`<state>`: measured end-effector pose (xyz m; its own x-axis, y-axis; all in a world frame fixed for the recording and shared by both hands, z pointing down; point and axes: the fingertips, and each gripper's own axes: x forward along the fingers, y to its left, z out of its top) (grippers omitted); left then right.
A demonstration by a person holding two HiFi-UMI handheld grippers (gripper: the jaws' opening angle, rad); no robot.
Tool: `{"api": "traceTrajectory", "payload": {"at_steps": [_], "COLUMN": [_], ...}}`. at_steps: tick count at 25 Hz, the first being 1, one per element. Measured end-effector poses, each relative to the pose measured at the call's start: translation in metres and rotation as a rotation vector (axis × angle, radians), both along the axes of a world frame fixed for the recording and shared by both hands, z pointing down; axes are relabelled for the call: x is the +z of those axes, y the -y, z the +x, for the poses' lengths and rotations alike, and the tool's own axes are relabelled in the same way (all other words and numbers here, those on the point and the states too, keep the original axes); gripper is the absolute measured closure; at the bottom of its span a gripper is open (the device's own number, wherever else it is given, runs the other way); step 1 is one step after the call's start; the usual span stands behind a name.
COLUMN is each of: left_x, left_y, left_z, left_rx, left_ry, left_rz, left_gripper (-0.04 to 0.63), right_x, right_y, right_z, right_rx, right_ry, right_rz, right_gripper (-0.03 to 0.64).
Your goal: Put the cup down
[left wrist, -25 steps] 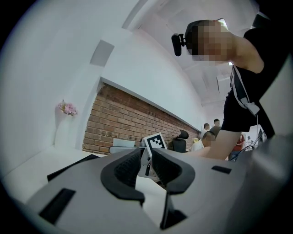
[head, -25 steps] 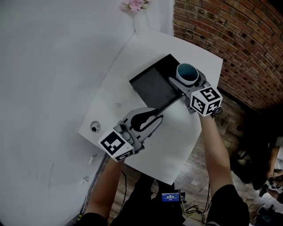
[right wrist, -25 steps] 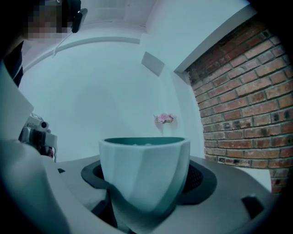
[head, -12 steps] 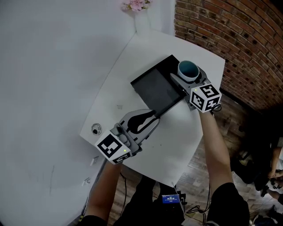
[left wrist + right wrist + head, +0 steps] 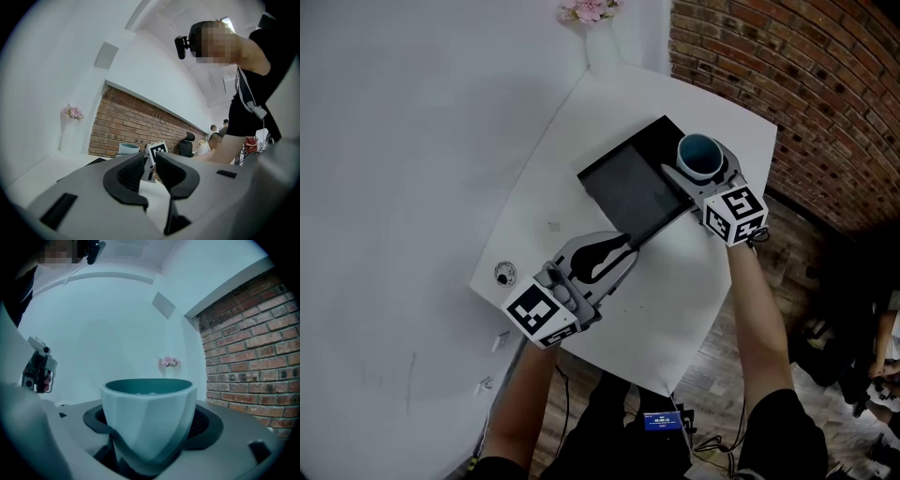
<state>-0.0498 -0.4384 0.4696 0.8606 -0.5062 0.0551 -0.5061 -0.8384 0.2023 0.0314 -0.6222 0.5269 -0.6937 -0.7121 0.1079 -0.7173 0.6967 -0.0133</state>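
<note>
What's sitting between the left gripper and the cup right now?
In the head view, a flat black tray lies on the white table there, stretching from near the left gripper up to the cup.

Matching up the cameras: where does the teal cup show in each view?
Head view: cup upper right of centre, beside the black tray.
Left gripper view: small, just left of centre.
Right gripper view: large, centre.
Shared landmark: brick wall.

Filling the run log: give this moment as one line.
right gripper: shut on cup, upright | left gripper: open, empty, by black tray corner | cup: at tray edge over table, not released
</note>
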Motion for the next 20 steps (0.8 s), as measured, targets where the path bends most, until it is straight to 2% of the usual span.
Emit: {"api": "traceTrajectory", "payload": {"at_steps": [10, 14, 20], "left_x": [0.000, -0.001, -0.003], "left_y": [-0.002, -0.005, -0.010], "left_z": [-0.003, -0.005, -0.005], "left_rx": [-0.010, -0.015, -0.021], "left_ry": [-0.006, -0.007, -0.001], "left_rz": [-0.004, -0.006, -0.002], "left_gripper": [0.513, 0.513, 0.513], "right_x": [0.010, 0.008, 0.005], "right_y": [0.001, 0.001, -0.006], "right_z": [-0.002, 0.000, 0.009], "right_rx": [0.000, 0.009, 0.030], "right_ry": [0.013, 0.038, 0.036], "right_rz": [-0.039, -0.058, -0.064], "right_gripper": [0.218, 0.128, 0.127]}}
